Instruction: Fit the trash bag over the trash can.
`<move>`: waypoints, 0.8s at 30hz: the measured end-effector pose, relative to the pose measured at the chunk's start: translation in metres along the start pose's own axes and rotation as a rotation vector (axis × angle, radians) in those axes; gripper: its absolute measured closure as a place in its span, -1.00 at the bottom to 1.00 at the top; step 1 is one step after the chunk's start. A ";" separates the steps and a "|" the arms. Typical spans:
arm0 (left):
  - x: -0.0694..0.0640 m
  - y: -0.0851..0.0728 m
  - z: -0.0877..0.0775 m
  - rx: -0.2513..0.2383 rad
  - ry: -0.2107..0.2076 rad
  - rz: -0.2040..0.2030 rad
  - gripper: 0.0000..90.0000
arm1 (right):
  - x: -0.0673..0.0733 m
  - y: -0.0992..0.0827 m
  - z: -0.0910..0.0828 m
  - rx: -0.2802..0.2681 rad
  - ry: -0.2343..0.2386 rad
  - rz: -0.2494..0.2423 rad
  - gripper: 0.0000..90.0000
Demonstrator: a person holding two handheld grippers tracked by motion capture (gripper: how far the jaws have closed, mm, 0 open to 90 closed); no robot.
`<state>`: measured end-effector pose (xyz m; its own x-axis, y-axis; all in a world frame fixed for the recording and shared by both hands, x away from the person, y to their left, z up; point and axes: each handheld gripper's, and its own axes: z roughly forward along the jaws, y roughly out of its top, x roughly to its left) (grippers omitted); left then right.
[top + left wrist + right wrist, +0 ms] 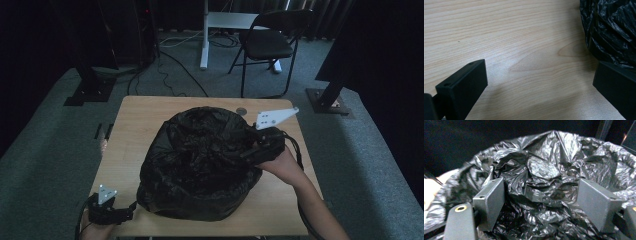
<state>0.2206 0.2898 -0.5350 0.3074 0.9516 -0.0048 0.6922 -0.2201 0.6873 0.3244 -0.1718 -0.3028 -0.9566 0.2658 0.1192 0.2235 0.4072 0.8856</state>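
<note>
- Centre of the high view: a crumpled black plastic bag (pixel 200 165) sits heaped on the wooden table (pixel 135 125), covering most of the tabletop from the middle down toward the lower edge.
- Right of centre in that view, your right gripper (pixel 250 150) reaches in over the bag's right side. In the right gripper view its jaws stand wide apart, a raised fold of the bag (pixel 536 177) lying between them but not pinched; the pads do not press on the film, so it has hold of nothing yet.
- Lower left of the high view, your left gripper (pixel 131 207) rests at the table's near corner, just beside the bag's lower-left edge. In the left gripper view the jaws are spread wide over bare wood, with the bag (pixel 611 30) in the upper right of the frame, close against the right-hand jaw; nothing is gripped.
- To do this step well, judge it as a grasp on loose film: drive the right jaws down around one firm ridge of plastic rather than a shallow wrinkle, then close fully before lifting.
- Slippery, thin material likely slides out of a light pinch, so gather several layers.
- Bring the left gripper onto the near rim to hold the bag steady as the right pulls.
</note>
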 end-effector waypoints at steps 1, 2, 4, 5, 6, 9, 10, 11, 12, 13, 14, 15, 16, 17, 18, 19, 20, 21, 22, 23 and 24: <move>0.000 0.000 0.000 -0.001 0.000 0.000 -1.00 | 0.001 0.002 0.003 0.021 -0.007 -0.006 -0.50; 0.000 0.000 0.000 -0.001 -0.001 0.000 -1.00 | 0.002 0.003 0.007 0.048 -0.013 -0.018 -0.50; 0.000 0.000 0.001 -0.002 -0.001 0.003 -1.00 | 0.004 0.007 0.016 0.094 -0.017 -0.037 -0.50; 0.000 0.000 0.001 -0.002 -0.002 0.002 -1.00 | 0.005 0.009 0.020 0.123 -0.019 -0.045 -0.50; 0.000 0.000 0.001 -0.002 -0.003 0.002 -1.00 | 0.006 0.011 0.022 0.139 -0.028 -0.060 -0.50; 0.000 0.000 0.001 0.003 0.000 0.004 -1.00 | 0.004 0.020 0.020 0.125 -0.028 -0.061 -0.50; 0.000 0.000 0.001 0.002 0.004 0.004 -1.00 | 0.002 0.024 0.016 0.104 -0.027 -0.054 -0.50; 0.000 0.000 0.001 0.000 0.005 0.004 -1.00 | 0.000 0.029 0.011 0.079 -0.032 -0.047 -0.50; 0.000 0.000 0.002 -0.002 0.003 0.002 -1.00 | -0.002 0.035 0.005 0.048 -0.036 -0.039 -0.50; 0.000 0.000 0.001 -0.003 0.003 0.003 -1.00 | -0.004 0.040 -0.001 0.018 -0.025 -0.032 -0.50; 0.000 0.000 0.001 -0.005 0.005 0.004 -1.00 | -0.005 0.045 -0.006 -0.008 -0.015 -0.026 -0.50; 0.000 0.000 0.001 -0.004 0.006 0.004 -1.00 | -0.004 0.050 -0.011 -0.029 -0.008 -0.025 -0.50; 0.000 0.000 0.001 -0.004 0.007 0.004 -1.00 | -0.002 0.053 -0.014 -0.044 0.011 -0.029 -0.50; 0.000 -0.001 0.001 -0.011 0.007 0.001 -1.00 | 0.000 0.056 -0.017 -0.055 0.027 -0.034 -0.50; 0.001 -0.001 0.001 -0.004 0.007 -0.001 -1.00 | 0.002 0.057 -0.018 -0.061 0.045 -0.034 -0.50; 0.001 -0.001 0.001 -0.004 0.009 -0.001 -1.00 | 0.006 0.058 -0.017 -0.065 0.081 -0.035 -0.50; 0.002 -0.001 0.001 -0.004 0.008 0.000 -1.00 | 0.008 0.058 -0.016 -0.061 0.097 -0.036 -0.50; 0.001 -0.001 0.001 -0.003 0.006 -0.001 -1.00 | 0.012 0.058 -0.012 -0.056 0.130 -0.034 -0.50; 0.001 0.000 0.001 -0.002 0.007 0.000 -1.00 | 0.014 0.058 -0.009 -0.049 0.154 -0.031 -0.50; 0.001 -0.001 0.001 -0.008 0.006 0.003 -1.00 | 0.017 0.058 -0.006 -0.035 0.159 -0.034 -0.50; 0.000 0.000 0.001 0.000 0.004 0.006 -1.00 | 0.021 0.060 -0.001 -0.015 0.159 -0.047 -0.50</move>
<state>0.2212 0.2900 -0.5360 0.3091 0.9510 0.0027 0.6901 -0.2262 0.6875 0.3180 -0.1429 -0.2468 -0.9837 0.1052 0.1461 0.1764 0.4021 0.8984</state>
